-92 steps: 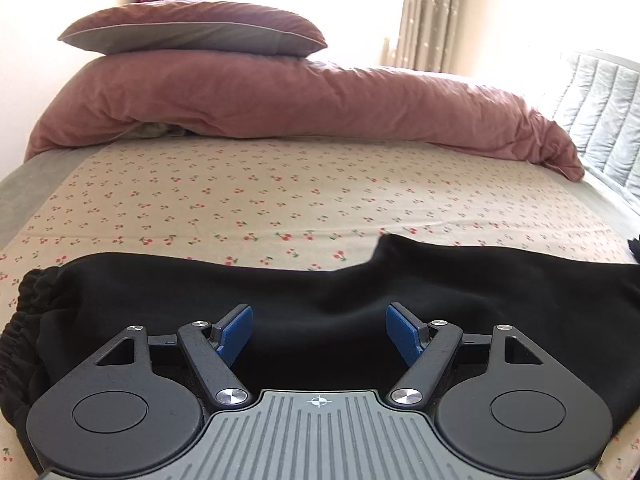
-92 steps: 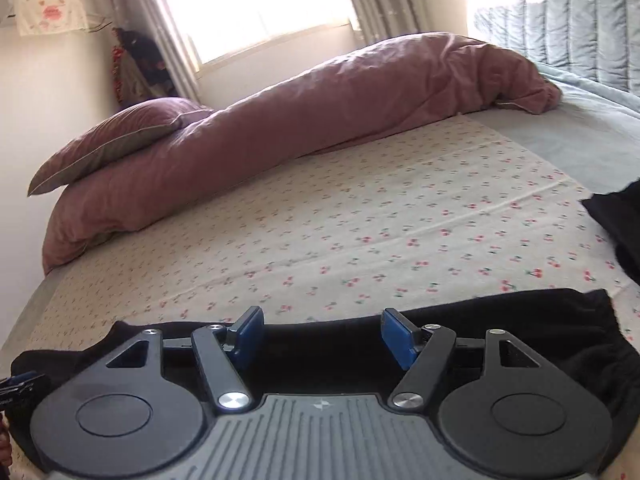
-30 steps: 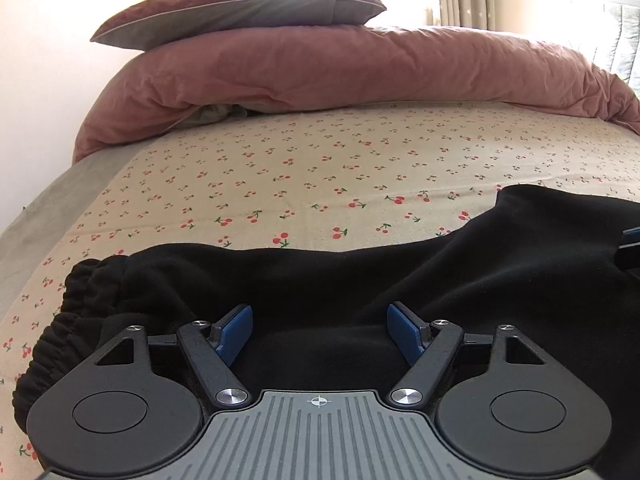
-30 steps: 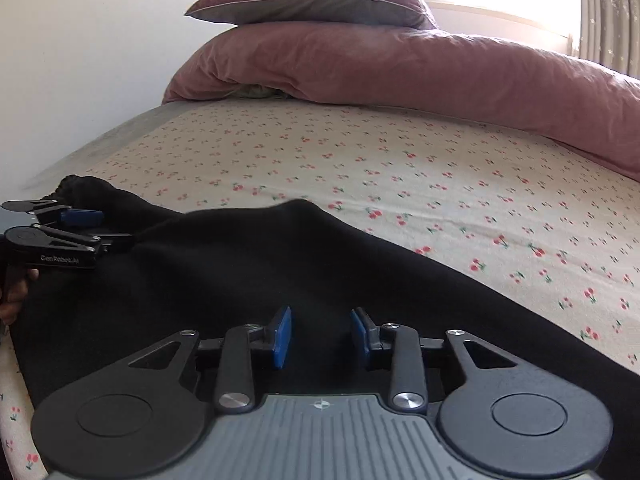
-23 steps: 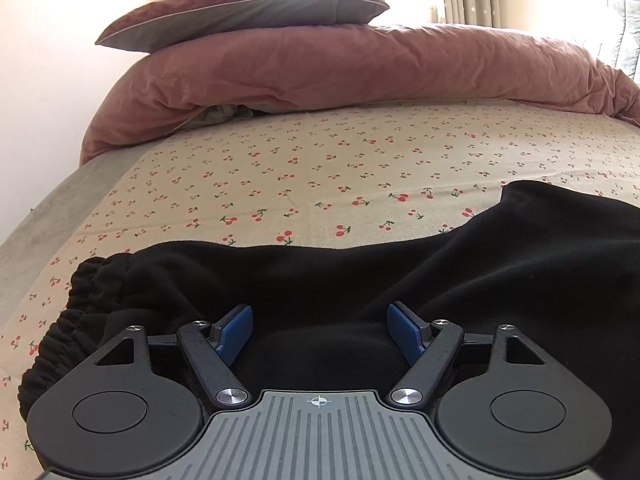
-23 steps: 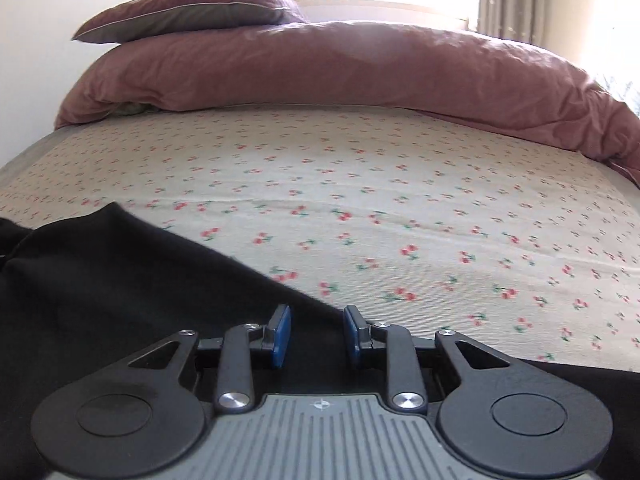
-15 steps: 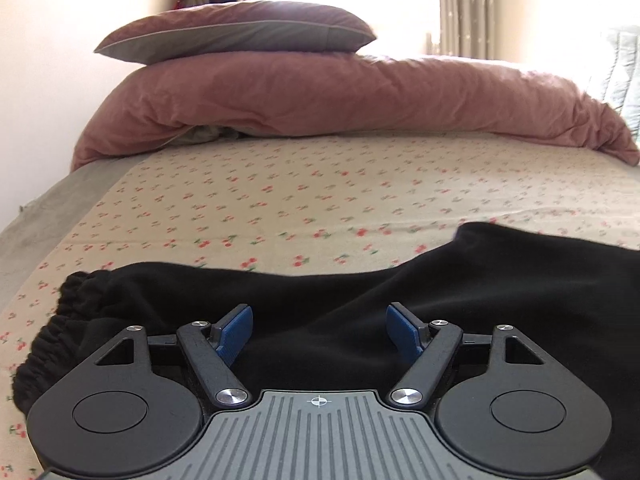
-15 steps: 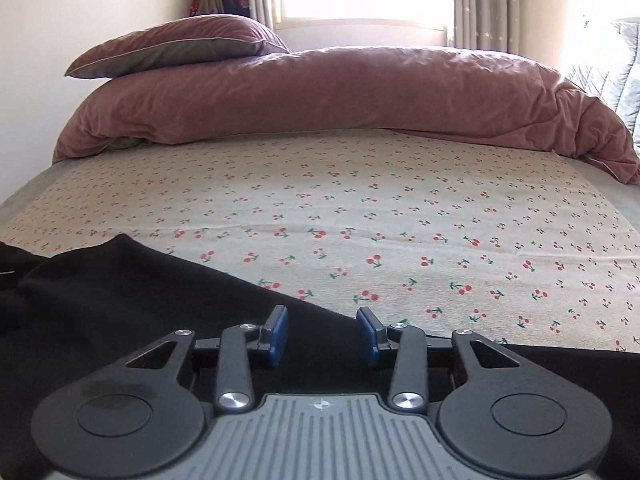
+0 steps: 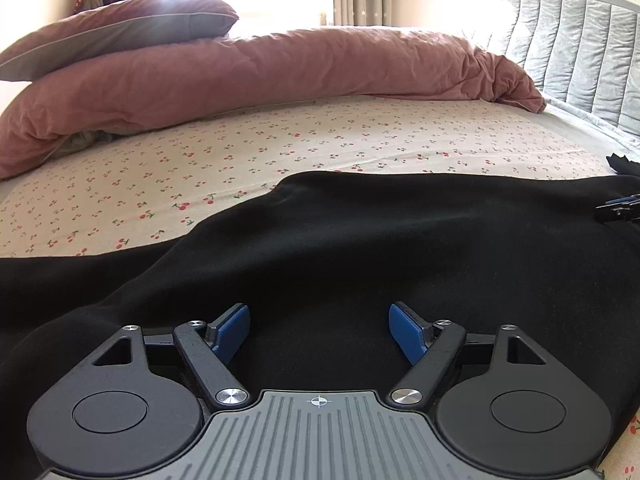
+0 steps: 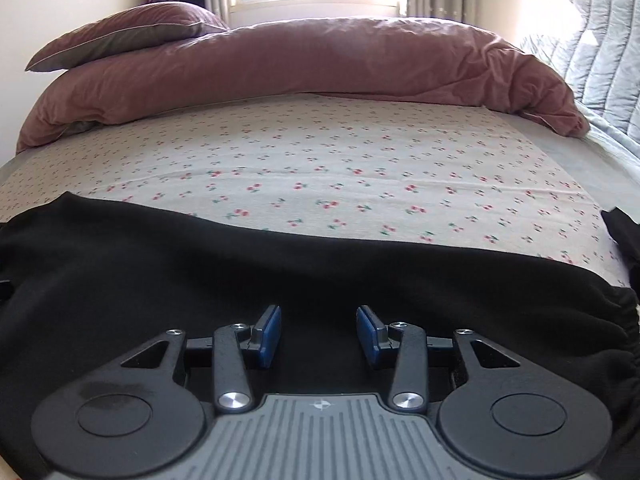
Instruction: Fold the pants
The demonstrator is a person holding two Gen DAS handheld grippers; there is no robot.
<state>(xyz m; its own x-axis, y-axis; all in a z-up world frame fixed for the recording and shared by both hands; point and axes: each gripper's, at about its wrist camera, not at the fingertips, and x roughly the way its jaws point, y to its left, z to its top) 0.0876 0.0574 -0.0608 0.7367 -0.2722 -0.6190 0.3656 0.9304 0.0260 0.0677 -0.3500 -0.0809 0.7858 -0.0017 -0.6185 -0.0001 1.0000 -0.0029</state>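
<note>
Black pants (image 9: 360, 248) lie spread across the near part of a cherry-print bed sheet (image 9: 280, 152). My left gripper (image 9: 320, 332) hovers over the middle of the dark cloth, jaws wide open, with no fabric pinched between the blue pads. In the right wrist view the pants (image 10: 200, 280) fill the foreground, with a gathered elastic edge (image 10: 600, 320) at the right. My right gripper (image 10: 318, 336) stands over them with a moderate gap between its pads, which press on nothing. The right gripper's tips (image 9: 618, 210) show at the right edge of the left wrist view.
A rolled dusty-pink duvet (image 10: 320, 64) with a pillow (image 10: 120, 36) on top lies across the far side of the bed. A grey quilted headboard (image 9: 580, 40) is on the right. Another dark piece of clothing (image 10: 624, 236) lies at the right edge.
Both grippers have slid to the right along the pants. The right gripper's jaws have widened from a narrow gap. The elastic waistband has passed out of the left wrist view on the left.
</note>
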